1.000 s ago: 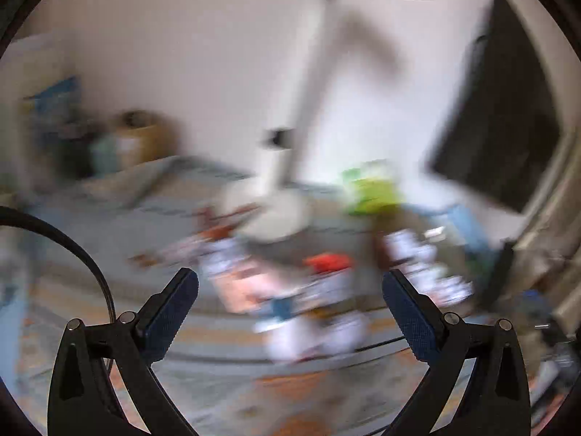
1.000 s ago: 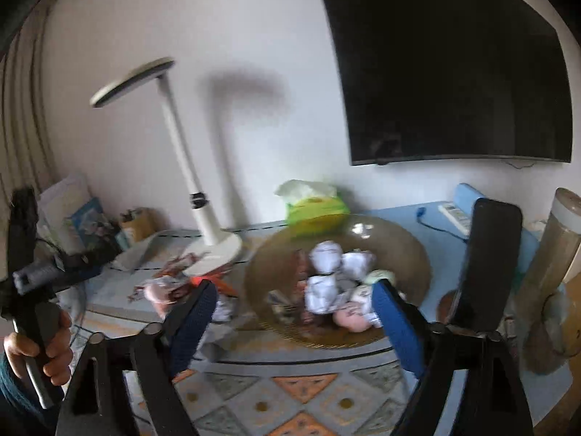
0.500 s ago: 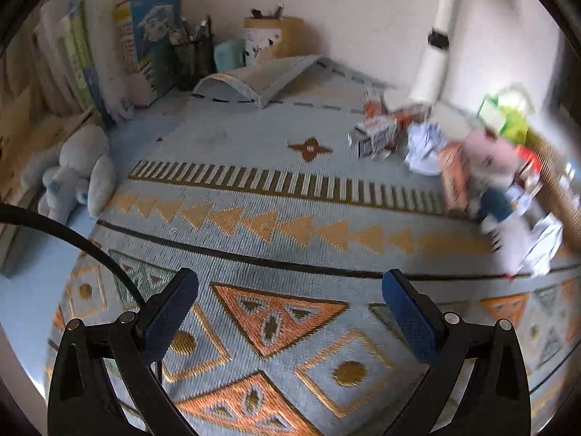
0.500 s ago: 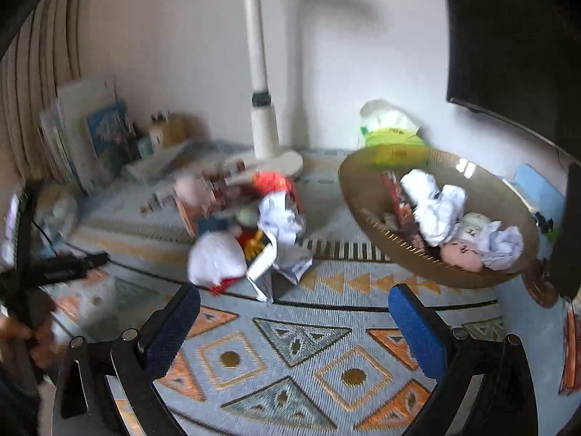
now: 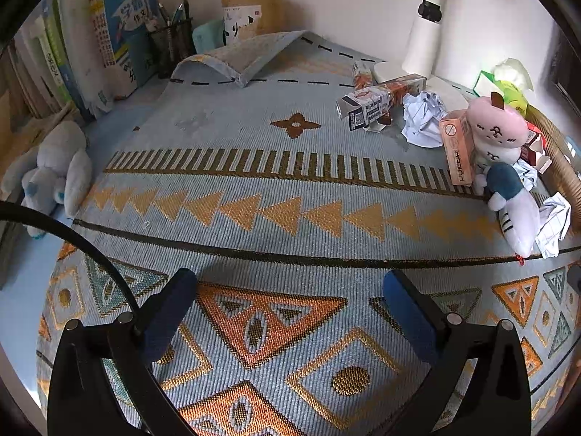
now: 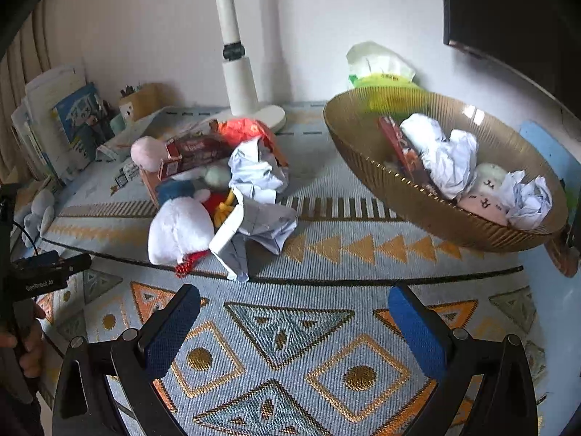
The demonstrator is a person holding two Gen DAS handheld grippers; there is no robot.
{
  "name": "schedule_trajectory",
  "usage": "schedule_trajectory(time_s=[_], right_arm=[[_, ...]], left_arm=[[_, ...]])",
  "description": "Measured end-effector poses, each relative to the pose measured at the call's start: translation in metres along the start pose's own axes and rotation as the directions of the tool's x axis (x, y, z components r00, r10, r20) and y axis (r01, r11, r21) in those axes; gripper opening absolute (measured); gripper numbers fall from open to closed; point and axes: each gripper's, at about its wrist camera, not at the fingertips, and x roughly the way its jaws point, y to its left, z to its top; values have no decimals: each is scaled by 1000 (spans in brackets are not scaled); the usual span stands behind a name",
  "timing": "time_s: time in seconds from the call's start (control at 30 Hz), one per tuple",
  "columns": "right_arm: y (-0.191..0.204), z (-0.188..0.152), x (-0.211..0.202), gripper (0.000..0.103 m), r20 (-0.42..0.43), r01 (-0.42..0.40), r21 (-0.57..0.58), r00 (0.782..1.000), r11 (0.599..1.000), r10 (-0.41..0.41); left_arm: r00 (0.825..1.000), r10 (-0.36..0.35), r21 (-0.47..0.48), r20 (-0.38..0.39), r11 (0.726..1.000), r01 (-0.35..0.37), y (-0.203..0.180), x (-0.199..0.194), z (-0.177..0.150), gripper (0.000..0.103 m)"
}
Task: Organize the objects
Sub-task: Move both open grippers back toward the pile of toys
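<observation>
Both grippers hovered low over a tabletop covered by a woven cloth (image 5: 276, 189) of pale blue, ribbed in texture and patterned with orange triangles, diamonds and dark stripes. The left gripper (image 5: 288, 307) had its jaws spread wide and released, nothing between the blue, rough-faced pads. The right gripper (image 6: 294, 318) was likewise released, its jaws parted over bare cloth. Ahead of the right gripper lay a loose heap of clutter (image 6: 218, 189): a round white plush toy (image 6: 179, 230) with a blue part, crumpled sheets of white paper (image 6: 256, 172), a flat dark red carton (image 6: 190, 154), a pink plush (image 6: 145, 150) and a crinkled red-orange wrapper (image 6: 243, 129), all touching or overlapping. To the right of the heap, apart from it, sat a wide, shallow, ribbed amber bowl (image 6: 366, 152) of translucent material, holding more crumpled paper, a pink and white plush and a red packet. Behind the bowl stood a green tissue pack (image 6: 377, 69). A white lamp (image 6: 236, 69) with a round base rose from the back of the tabletop. In the left wrist view, a long printed carton (image 5: 379, 101) lay on its side near the lamp, books (image 5: 120, 36) leaned at the far left beside a mesh pen cup (image 5: 170, 45), and a pale blue plush (image 5: 54, 172) sat off the cloth's left edge. A hand (image 6: 25, 345) gripped a black handle at the left edge of the right wrist view.
</observation>
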Motion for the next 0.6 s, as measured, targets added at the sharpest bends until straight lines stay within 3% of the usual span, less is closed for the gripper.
schedule_trajectory(time_s=[0.37,0.4,0.47,0.53,0.6], right_arm=[[-3,-1,2,103,-11,3,17,1000,1000,-3],[-3,-1,1,103,-4,4,14,1000,1000,-4],[-1,0,0,103,0,-8,2,1000,1000,8],[2,5,5,103,-45,-64,-11,997,998,63],[-3,15,11,96,-94,-159,56,982,986,164]], left_arm=[[1000,1,-4,-10,1000,-1,-2,0,2,102],[1000,-21,0,-11,1000,21,-4,-1,3,102],[987,-161,-12,-23,987,161,-14,-6,5,102],[950,-310,-33,-27,950,309,-31,-14,11,102],[921,-390,-32,-8,920,390,-48,-18,18,102]])
